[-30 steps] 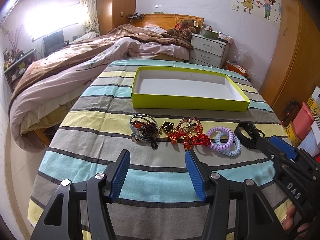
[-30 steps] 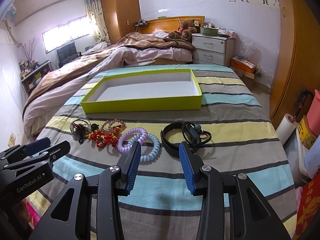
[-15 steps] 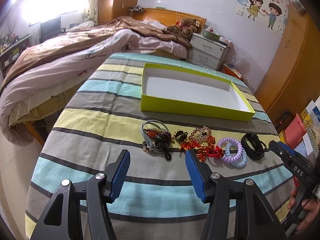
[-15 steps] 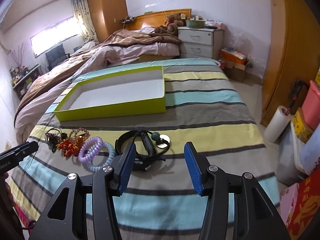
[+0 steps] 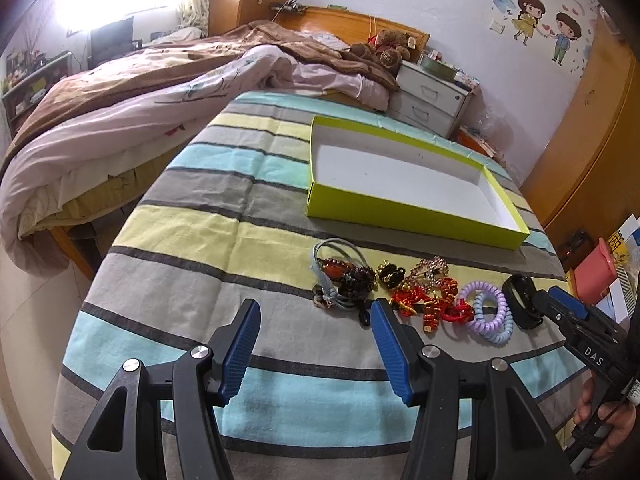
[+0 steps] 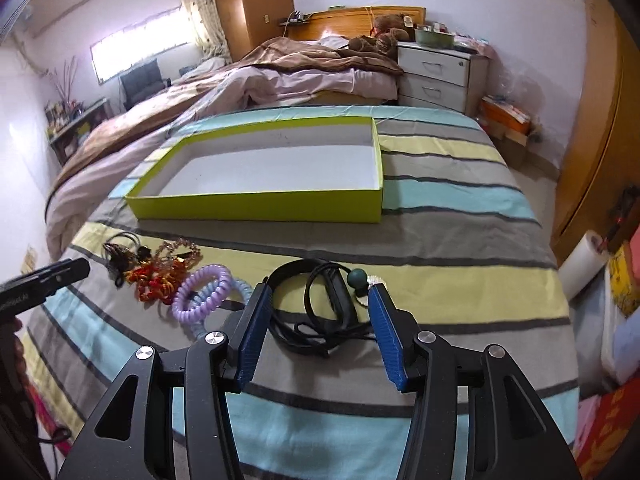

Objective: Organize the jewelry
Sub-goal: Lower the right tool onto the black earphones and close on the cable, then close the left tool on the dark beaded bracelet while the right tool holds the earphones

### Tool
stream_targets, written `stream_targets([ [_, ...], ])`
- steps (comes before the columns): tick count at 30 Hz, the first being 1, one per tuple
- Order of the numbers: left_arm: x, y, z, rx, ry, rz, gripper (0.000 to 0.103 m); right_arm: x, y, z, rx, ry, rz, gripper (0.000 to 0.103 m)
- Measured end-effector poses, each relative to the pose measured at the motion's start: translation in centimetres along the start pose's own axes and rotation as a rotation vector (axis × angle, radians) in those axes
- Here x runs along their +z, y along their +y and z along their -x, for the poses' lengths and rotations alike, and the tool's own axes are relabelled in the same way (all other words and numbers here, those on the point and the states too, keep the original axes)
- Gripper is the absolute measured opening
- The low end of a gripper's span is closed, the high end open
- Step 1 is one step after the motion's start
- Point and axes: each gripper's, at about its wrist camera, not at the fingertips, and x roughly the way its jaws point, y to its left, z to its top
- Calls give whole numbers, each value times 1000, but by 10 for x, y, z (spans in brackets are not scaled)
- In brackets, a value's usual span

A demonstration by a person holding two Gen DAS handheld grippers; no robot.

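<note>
Right wrist view: the right tool (image 6: 316,320), jaws just opened wide and holding nothing, frames the black cord (image 6: 320,312) near the surface's (image 6: 460,240) front edge. The left tool (image 5: 316,348) gapes empty. Cord loops could snag the neighbouring coil bands (image 6: 204,292).

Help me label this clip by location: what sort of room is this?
Most likely a home bedroom. An unmade bed with a wooden headboard stands behind the striped cloth that holds the jewelry, a white bedside drawer unit stands next to the bed, and a teddy bear sits by the pillows.
</note>
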Motion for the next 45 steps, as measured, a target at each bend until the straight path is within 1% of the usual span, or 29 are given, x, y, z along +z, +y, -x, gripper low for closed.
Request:
stream_targets([
  [3,-1,-1,-4,2,11,-7,57,3,3,-6,9,10,24,51],
  [6,0,-2,-7,2,18,-5,57,5,6,-12,-1,18,47,51],
  [8,0,-2,-8,3,16,-8,57,7,7,-16,-25,32,53,41],
  [9,0,-2,-9,4,21,-7,57,8,8,-18,-47,39,66,33],
  [11,1,-2,-10,1,23,-3,57,8,10,-19,-70,34,83,30],
  [13,1,-2,-10,-4,22,-2,57,8,11,-19,-91,37,99,23],
  [15,0,-2,-10,-4,23,-3,57,9,9,-16,-98,25,98,5],
  [16,0,-1,-10,-5,25,-1,57,9,7,-15,-89,24,88,3],
  [21,1,0,-10,-10,24,0,57,10,4,-6,-69,-7,57,2],
  [24,3,5,-11,-23,25,5,57,13,-3,2,-42,-31,8,2],
  [27,7,11,-12,-38,36,19,57,19,-9,13,-39,-73,-16,2],
  [30,15,18,-17,-31,43,23,57,25,-10,29,-34,-123,-35,2],
  [31,17,21,-18,-20,44,31,57,27,-11,32,-34,-134,-36,2],
  [34,21,23,-19,6,32,15,57,31,-10,38,-32,-155,-32,2],
  [37,19,26,-19,-29,42,34,57,31,-9,40,-26,-162,-35,2],
  [39,18,21,-13,-54,16,12,57,31,-8,40,-20,-164,-37,2],
  [41,19,16,-15,-73,21,-8,57,29,-8,39,-13,-162,-39,2],
  [45,21,5,-16,-51,9,-39,57,26,-6,37,4,-158,-43,2],
])
